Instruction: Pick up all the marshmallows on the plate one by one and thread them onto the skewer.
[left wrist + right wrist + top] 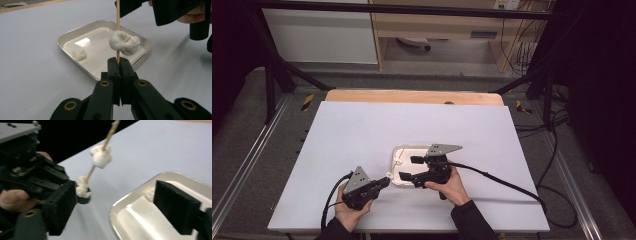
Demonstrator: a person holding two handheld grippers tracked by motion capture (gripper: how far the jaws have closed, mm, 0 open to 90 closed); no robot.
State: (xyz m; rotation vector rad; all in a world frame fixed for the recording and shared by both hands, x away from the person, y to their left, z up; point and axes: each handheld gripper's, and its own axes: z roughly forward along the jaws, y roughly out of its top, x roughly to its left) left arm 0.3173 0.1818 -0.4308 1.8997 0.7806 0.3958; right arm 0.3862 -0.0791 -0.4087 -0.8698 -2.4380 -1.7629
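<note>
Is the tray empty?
No, one small white lump lies loose in the tray, apart from the lumps on the skewer.

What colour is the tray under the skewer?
Shiny silver metal tray, pale glossy inside; clearest in the left gripper view, behind the skewer.

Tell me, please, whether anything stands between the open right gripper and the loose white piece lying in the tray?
Nothing visible does. The loose white piece lies alone on the tray floor, and the right gripper hangs open just above the tray. The skewer, clamped in the left gripper, stands off to the side.
</note>
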